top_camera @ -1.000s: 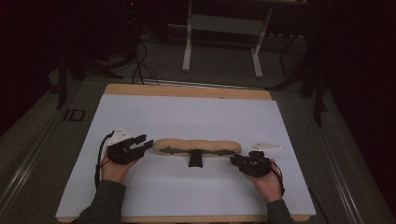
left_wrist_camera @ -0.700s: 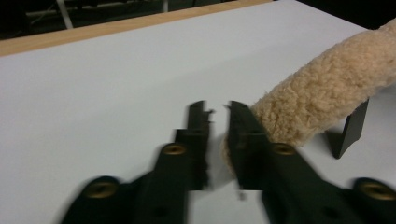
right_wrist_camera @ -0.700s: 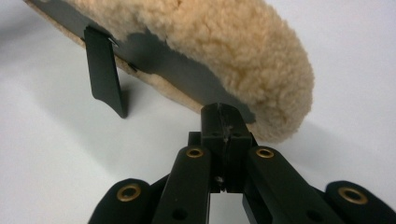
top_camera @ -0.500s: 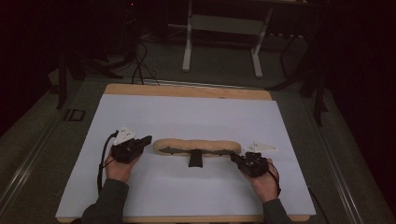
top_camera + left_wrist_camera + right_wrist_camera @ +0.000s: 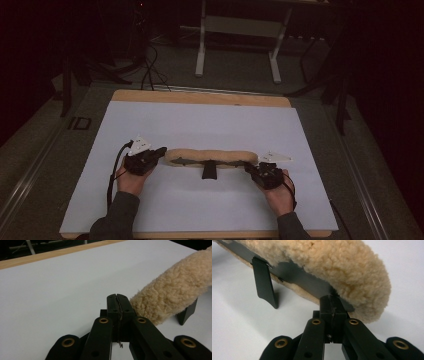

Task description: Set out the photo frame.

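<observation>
Fleece pad [image 5: 211, 156], lying across the white sheet [image 5: 210, 125] between both hands, is best raised level: left gripper [image 5: 117, 298] is closed empty beside it, right gripper [image 5: 331, 300] closed against its dark edging.

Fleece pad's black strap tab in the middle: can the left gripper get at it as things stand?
Probably yes. The left gripper sits shut at the fleece pad's left end, and bare white table lies along the pad's near side up to the black strap tab.
</observation>
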A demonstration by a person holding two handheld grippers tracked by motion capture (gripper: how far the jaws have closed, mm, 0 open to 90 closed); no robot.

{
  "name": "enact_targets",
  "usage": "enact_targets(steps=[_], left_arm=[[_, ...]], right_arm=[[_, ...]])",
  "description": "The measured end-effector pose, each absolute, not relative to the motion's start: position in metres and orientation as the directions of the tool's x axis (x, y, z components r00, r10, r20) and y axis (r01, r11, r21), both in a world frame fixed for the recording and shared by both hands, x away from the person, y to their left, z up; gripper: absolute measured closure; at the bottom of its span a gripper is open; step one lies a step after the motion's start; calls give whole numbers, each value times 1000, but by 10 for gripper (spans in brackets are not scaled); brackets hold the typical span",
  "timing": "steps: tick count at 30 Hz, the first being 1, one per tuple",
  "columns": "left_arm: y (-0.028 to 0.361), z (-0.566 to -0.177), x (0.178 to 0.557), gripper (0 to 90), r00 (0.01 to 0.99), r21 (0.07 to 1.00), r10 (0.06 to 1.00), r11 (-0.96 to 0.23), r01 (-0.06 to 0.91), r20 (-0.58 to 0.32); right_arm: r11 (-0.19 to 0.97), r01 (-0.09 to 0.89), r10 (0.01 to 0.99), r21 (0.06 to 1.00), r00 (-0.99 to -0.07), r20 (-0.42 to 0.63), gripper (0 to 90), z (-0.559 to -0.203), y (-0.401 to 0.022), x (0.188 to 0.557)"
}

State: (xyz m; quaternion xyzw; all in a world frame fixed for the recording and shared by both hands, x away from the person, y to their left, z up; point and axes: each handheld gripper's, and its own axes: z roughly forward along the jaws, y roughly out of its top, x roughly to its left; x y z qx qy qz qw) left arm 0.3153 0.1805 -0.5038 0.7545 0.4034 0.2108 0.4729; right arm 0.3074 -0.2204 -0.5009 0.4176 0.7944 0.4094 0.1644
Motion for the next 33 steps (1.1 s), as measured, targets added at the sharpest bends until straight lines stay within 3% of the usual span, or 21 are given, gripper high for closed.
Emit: enact_targets(steps=[33], left_arm=[[180,-503,300,900,627,879,778,-268,395,-44]], right_arm=[[311,522,801,794,-593,76,900,-502,-209,317]])
